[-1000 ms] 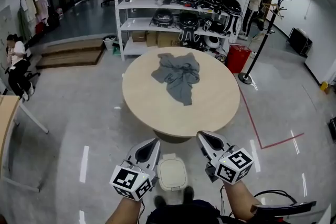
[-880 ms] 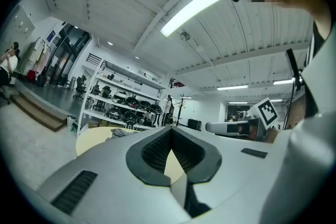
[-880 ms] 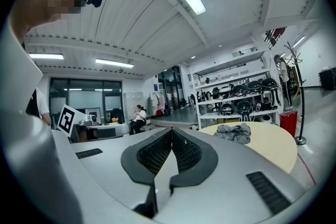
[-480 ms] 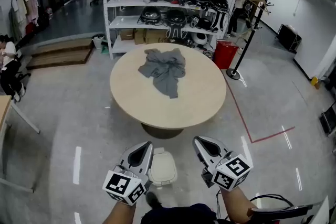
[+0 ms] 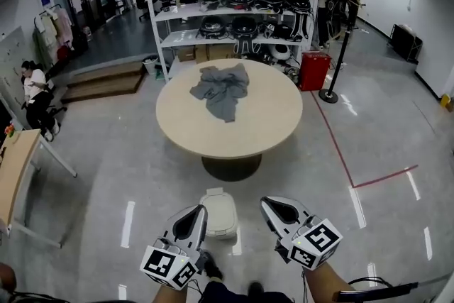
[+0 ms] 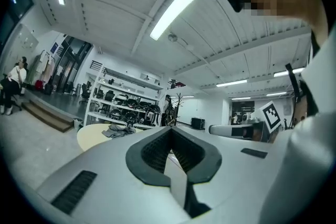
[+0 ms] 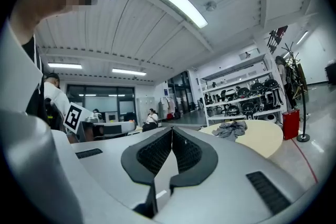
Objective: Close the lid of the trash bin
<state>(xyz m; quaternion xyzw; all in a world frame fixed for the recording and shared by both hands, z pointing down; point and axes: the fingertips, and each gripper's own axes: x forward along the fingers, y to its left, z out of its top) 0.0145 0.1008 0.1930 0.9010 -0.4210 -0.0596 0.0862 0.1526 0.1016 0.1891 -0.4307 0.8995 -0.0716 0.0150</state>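
Hovering side by side, the left hand-held gripper (image 5: 193, 218) and the right hand-held gripper (image 5: 278, 209) both have their jaws pressed together on nothing. Between them, on the floor, stands the white trash bin (image 5: 219, 212), lid down, near the round surface (image 5: 241, 131).

L gripper (image 5: 199, 211), R gripper (image 5: 269, 204) (jaws together)

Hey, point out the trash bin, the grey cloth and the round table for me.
trash bin (image 5: 218, 213), head view, middle of its white top.
grey cloth (image 5: 221, 90), head view, centre of the crumpled heap.
round table (image 5: 241, 131), head view, bare tabletop nearer the front edge.
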